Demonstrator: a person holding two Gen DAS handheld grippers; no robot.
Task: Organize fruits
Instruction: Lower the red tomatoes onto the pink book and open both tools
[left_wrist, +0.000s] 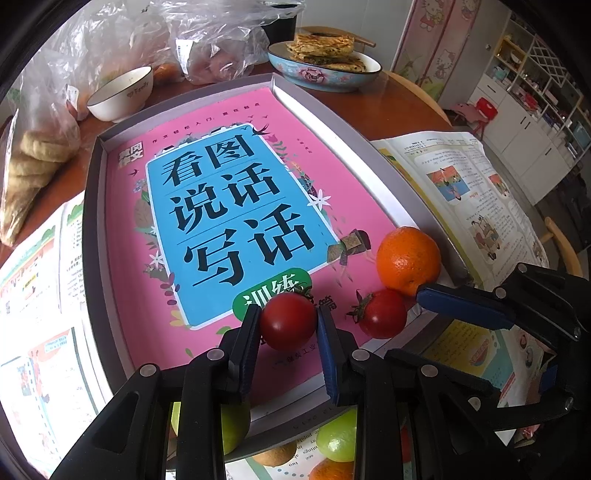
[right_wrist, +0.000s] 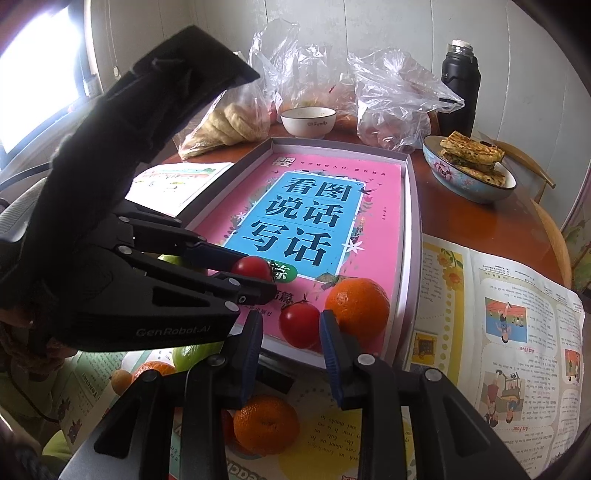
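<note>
Left tool (left_wrist: 288, 325), seen from its own wrist camera, is clamped on a cherry tomato (left_wrist: 287, 320) held over the near end of the tray (left_wrist: 96, 177), with a second tomato (left_wrist: 382, 314) and an orange (left_wrist: 408, 260) lying in the tray just to its right; I judge the tomato light, smooth-skinned and easily bruised, best pinched gently across its middle, as it is. From the right wrist camera, the right tool (right_wrist: 291, 332) has nothing between its pads, its jaws narrow, just short of that second tomato (right_wrist: 300, 324) and orange (right_wrist: 357, 303), while more fruit waits on the worktop beneath it, one orange (right_wrist: 266, 424) closest.
</note>
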